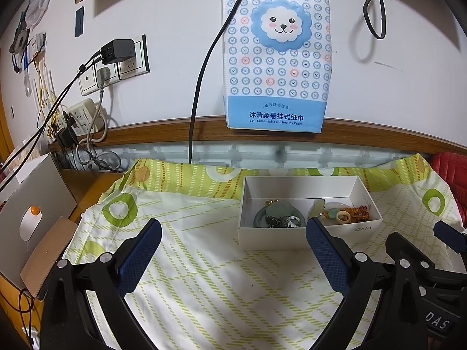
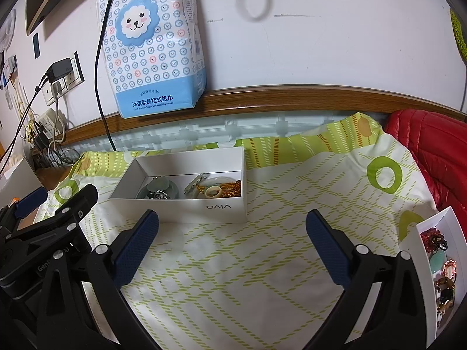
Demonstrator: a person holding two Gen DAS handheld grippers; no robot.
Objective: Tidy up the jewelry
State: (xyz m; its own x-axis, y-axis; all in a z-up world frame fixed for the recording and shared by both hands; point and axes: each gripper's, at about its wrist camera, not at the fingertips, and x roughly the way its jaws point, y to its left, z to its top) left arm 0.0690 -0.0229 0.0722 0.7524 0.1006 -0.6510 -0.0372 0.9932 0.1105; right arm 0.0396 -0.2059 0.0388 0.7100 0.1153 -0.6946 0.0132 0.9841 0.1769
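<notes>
A white vivo box sits on the green-patterned cloth, holding several jewelry pieces: a green bangle, a pale ring and amber beads. A second white tray at the right edge holds more jewelry, including red beads. My left gripper is open and empty, just short of the box's left front. My right gripper is open and empty, in front of the box. Each gripper shows at the edge of the other's view.
A tissue pack hangs on the wall behind. Sockets and cables are at the left, with a cardboard box below. A red padded jacket lies at the right. The cloth lies before the grippers.
</notes>
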